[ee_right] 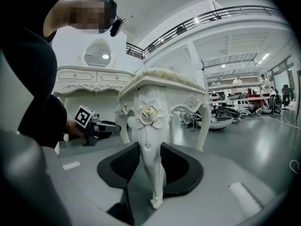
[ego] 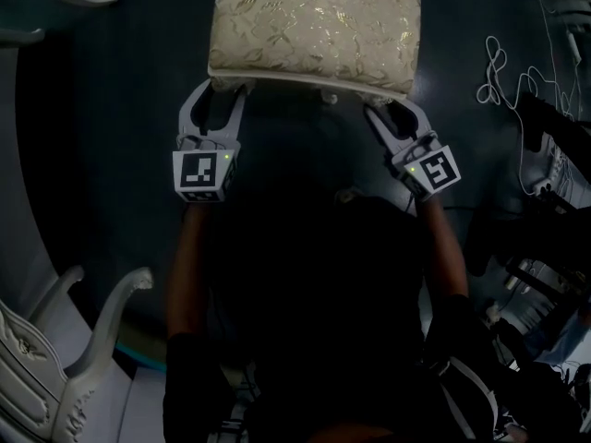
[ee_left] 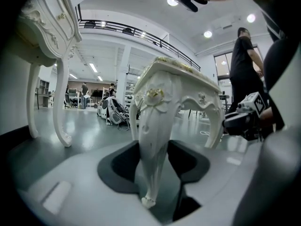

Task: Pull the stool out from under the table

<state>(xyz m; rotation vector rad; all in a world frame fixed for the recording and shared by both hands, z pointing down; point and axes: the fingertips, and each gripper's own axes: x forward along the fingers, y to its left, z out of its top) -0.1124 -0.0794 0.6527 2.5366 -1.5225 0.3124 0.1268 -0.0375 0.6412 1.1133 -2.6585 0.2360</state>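
The stool has a cream and gold cushion (ego: 314,26) and carved white legs. It stands on the dark floor just ahead of me. My left gripper (ego: 220,86) reaches under the cushion's near left corner. In the left gripper view its dark pads (ee_left: 123,161) press on both sides of a white stool leg (ee_left: 153,140). My right gripper (ego: 392,107) is at the near right corner. Its pads (ee_right: 175,166) clamp the other near leg (ee_right: 151,140), below a carved rose. Each gripper shows in the other's view: the right gripper (ee_left: 244,119), the left gripper (ee_right: 96,126).
A white dressing table (ee_right: 89,81) with an oval mirror stands behind the stool; its curved legs (ee_left: 59,102) rise at left. Another carved white piece of furniture (ego: 55,358) is at my lower left. Cables (ego: 517,90) and equipment lie on the floor at right.
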